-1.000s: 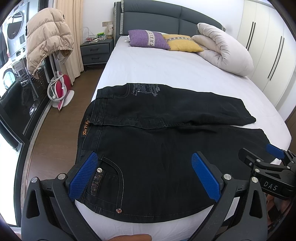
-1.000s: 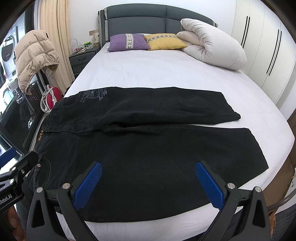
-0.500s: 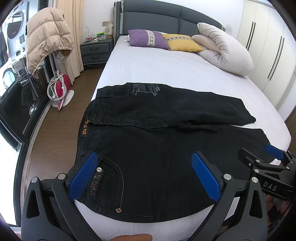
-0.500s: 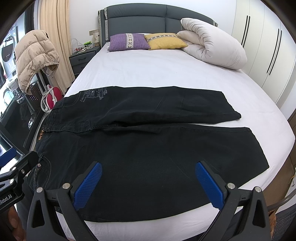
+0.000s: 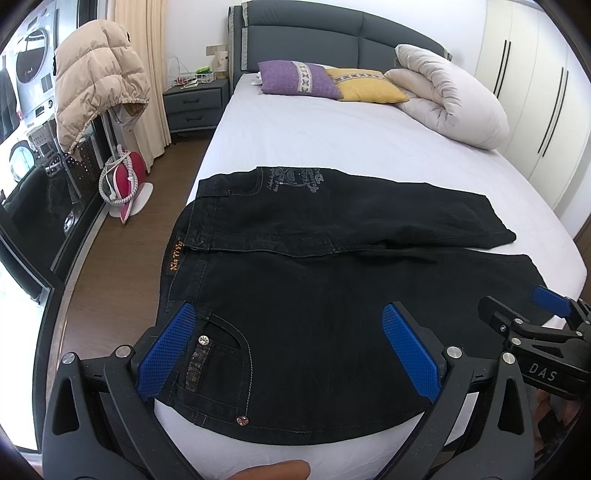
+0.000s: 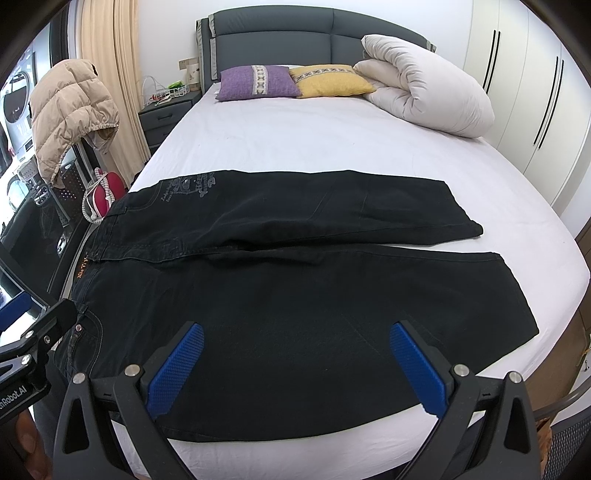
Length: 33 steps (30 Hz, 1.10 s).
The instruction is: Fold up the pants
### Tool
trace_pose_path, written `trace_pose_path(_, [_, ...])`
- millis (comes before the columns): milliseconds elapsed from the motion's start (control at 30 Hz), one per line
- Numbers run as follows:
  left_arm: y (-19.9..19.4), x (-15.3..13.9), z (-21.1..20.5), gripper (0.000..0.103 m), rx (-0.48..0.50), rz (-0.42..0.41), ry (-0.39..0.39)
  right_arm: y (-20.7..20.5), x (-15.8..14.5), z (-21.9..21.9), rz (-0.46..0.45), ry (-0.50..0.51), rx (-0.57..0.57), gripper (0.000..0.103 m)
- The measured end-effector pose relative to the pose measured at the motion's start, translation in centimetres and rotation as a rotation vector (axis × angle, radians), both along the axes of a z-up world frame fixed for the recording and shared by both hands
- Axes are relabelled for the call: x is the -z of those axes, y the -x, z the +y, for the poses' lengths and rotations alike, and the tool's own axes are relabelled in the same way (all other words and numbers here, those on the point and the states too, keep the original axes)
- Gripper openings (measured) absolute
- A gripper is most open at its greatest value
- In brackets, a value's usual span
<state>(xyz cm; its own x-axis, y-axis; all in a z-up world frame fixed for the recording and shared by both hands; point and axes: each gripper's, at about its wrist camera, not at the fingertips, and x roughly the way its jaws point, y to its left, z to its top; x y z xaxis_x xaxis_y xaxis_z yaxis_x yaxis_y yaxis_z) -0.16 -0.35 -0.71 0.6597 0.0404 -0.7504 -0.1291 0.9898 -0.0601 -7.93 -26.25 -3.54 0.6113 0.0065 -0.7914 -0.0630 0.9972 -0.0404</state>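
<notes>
So we've got the black pants point(image 5: 332, 295) spread flat across the near end of the bed point(image 5: 351, 147), waistband off to the left of our fingers and both legs running out to the right, the far leg lying a bit shorter than the near one. Fabric looks like dark denim with pale contrast stitching, a grey printed graphic up on the far hip, an orange-lettered patch at the waistband, and small metal rivets on the front pocket. Our left gripper point(image 5: 291, 347) hovers over the pocket area, fingers spread wide and gripping nothing; its left blue pad point(image 5: 166, 354) sits right by the pocket rivet, but we can't tell if it's actually touching cloth. Our right gripper point(image 6: 295, 365) is the same deal, splayed wide over the near leg's thigh, empty. Pads on both are blue with a knobbly diamond texture, on black plastic arms with silver bolts. Past the fingers the sheet is smooth and white, then a purple cushion point(image 6: 258, 83), a yellow cushion point(image 6: 332, 81) and a rolled puffy cream duvet point(image 6: 424, 96) against a grey padded headboard point(image 6: 314, 33). Left of the fingers, a quilted beige jacket point(image 5: 96, 81) hangs over a rack.
</notes>
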Motion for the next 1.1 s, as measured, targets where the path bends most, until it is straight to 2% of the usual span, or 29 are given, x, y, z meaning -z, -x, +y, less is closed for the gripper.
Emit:
trace_pose_path(167, [0.0,0.1,-0.1,0.103,0.005,-0.003,-0.002,-0.1,0.0,-0.1,0.002,-0.001,0.000,0.103])
trace_pose_path(367, [-0.1,0.3,0.5,0.103,0.034,-0.019,0.034,-0.1,0.4,0.1,0.012,-0.013,-0.013,0.103])
trace_pose_path(467, [-0.7,0.5,1.1,0.103,0.100,-0.041,0.085,-0.6,0.4,-0.1,0.013,-0.029,-0.028,0.103])
trace_pose_path(567, [-2.0,1.3,1.7,0.103,0.154,-0.018,0.122,-1.1,0.3,-0.3,0.008,-0.054,-0.057,0.103])
trace_pose_path(700, [-3.0,1.7,2.0,0.103,0.164,-0.063,0.081,-2.1,0.0,-0.4,-0.013,-0.082,-0.114,0.103])
trace_pose_path(733, [-3.5,2.0,2.1,0.103,0.168,-0.048,0.070,-2.6,0.0,-0.5,-0.015,-0.092,-0.127,0.103])
trace_pose_path(833, [-5.8,3.0,3.2,0.103,0.148,0.062,0.051,-4.1,-0.1,-1.1,-0.018,-0.133,-0.159,0.103])
trace_pose_path(867, [-6.5,3.1,4.0,0.103,0.119,0.075,0.061,-5.0,-0.2,-1.3,-0.019,-0.146,-0.168,0.103])
trace_pose_path(933, [-8.0,3.0,5.6,0.103,0.096,0.044,0.077,-6.3,-0.1,-1.7,-0.016,-0.152,-0.185,0.103])
trace_pose_path(1033, [-12.4,2.8,7.9,0.103,0.118,0.027,0.020,-8.8,0.0,-2.1,-0.009,-0.146,-0.235,0.103])
trace_pose_path(1100, [-16.2,2.8,9.0,0.103,0.180,0.015,-0.051,-10.4,0.1,-2.2,-0.001,-0.146,-0.279,0.103])
